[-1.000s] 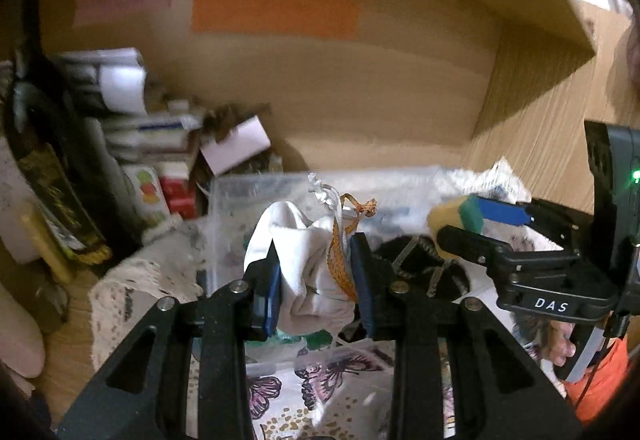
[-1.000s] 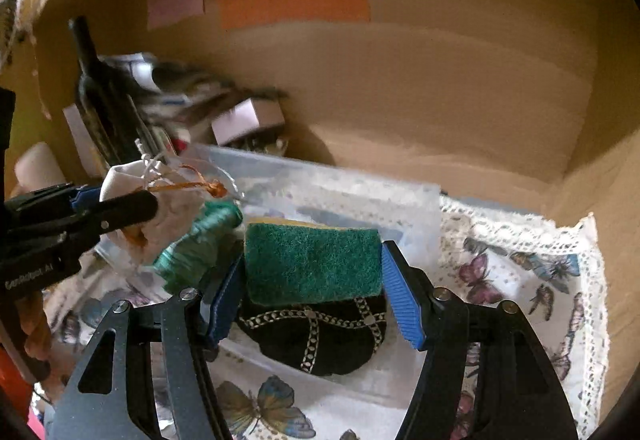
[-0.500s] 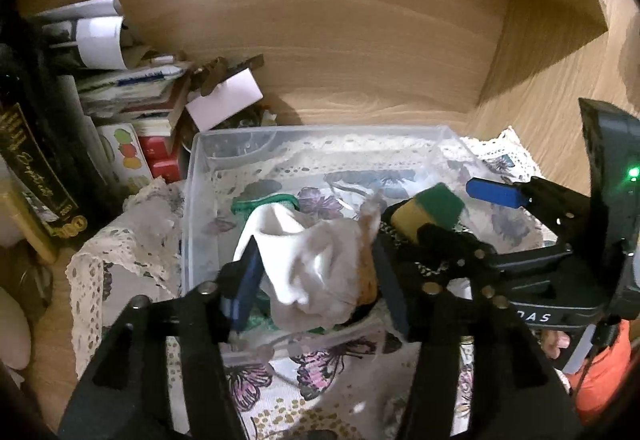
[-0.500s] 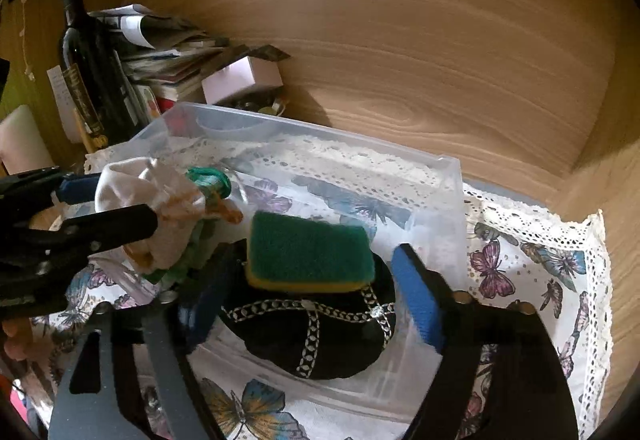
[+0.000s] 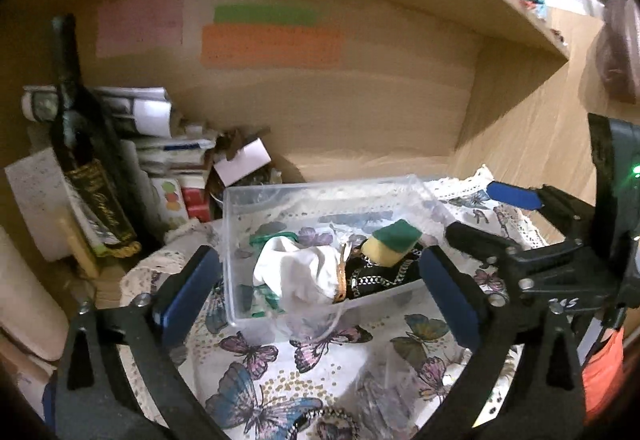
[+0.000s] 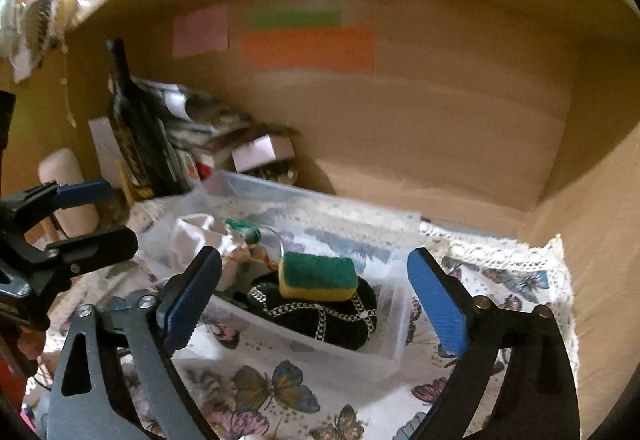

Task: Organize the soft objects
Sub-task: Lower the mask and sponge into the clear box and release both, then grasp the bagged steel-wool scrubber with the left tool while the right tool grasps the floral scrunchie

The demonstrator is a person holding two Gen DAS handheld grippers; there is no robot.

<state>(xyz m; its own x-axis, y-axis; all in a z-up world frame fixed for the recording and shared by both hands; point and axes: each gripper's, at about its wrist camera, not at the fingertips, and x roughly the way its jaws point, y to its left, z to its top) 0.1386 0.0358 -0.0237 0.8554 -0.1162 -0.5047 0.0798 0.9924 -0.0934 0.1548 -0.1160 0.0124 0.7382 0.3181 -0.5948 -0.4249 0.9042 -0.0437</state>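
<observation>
A clear plastic bin (image 5: 240, 208) (image 6: 384, 344) stands on a butterfly-print cloth inside a wooden shelf. In it lie a white cloth pouch (image 5: 298, 274) (image 6: 208, 236), a black pouch with a chain (image 5: 380, 276) (image 6: 316, 316), a green-and-yellow sponge (image 5: 394, 242) (image 6: 318, 276) on top of the black pouch, and a green item (image 6: 244, 228). My left gripper (image 5: 316, 296) is open and empty, pulled back in front of the bin. My right gripper (image 6: 316, 296) is open and empty, also in front of the bin.
A dark wine bottle (image 5: 86, 160) (image 6: 132, 136), stacked papers and small boxes (image 5: 168, 144) crowd the shelf's left side. The wooden back wall carries pink, green and orange notes (image 5: 272, 44). The butterfly cloth (image 5: 320, 368) with a lace edge covers the shelf floor.
Both grippers opened and drew back from the bin. The white pouch left my left gripper and the sponge left my right gripper; both now lie in the bin.
</observation>
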